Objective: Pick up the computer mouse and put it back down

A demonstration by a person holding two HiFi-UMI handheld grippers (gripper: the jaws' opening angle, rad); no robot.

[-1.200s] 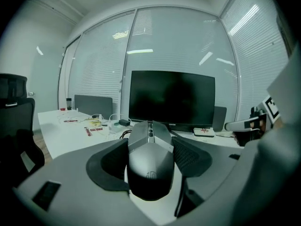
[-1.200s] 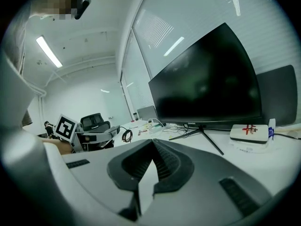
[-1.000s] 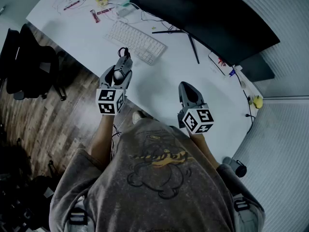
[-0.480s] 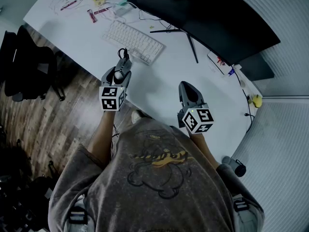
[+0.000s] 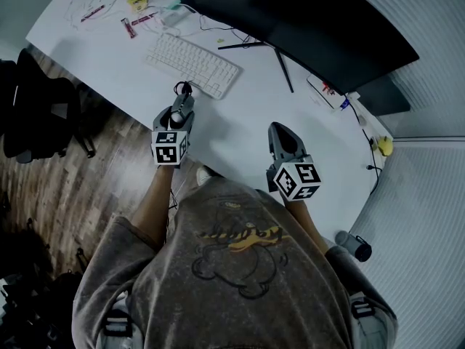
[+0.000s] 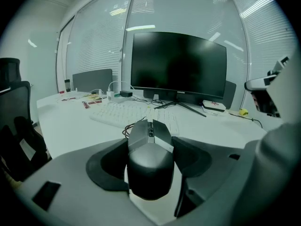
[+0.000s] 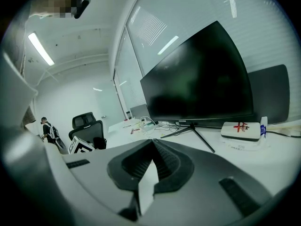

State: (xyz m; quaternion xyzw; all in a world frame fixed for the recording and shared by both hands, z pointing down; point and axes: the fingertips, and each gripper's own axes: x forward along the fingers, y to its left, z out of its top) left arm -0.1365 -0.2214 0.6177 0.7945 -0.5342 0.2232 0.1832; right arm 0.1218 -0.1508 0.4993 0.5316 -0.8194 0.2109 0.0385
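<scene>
A dark computer mouse [image 6: 150, 154] sits between the pads of my left gripper [image 6: 150, 142], which is shut on its sides. Its cable [image 6: 129, 128] loops off the front. From above, the mouse [image 5: 179, 112] and left gripper [image 5: 182, 102] hang close over the near-left part of the white desk [image 5: 240, 115], just short of the keyboard [image 5: 192, 64]. Whether the mouse touches the desk I cannot tell. My right gripper [image 5: 282, 131] hovers over the desk's near edge, shut with nothing in it; in its own view the right gripper [image 7: 151, 142] has its tips meeting.
A large dark monitor [image 5: 305, 20] on a thin stand fills the back of the desk. Small items and cables [image 5: 138, 6] lie at the far left, a white box [image 5: 327, 93] at the right. An office chair [image 5: 40, 107] stands on the wood floor left of the desk edge.
My left gripper has come down toward the desk with the mouse still in it. The right gripper has stayed where it was.
</scene>
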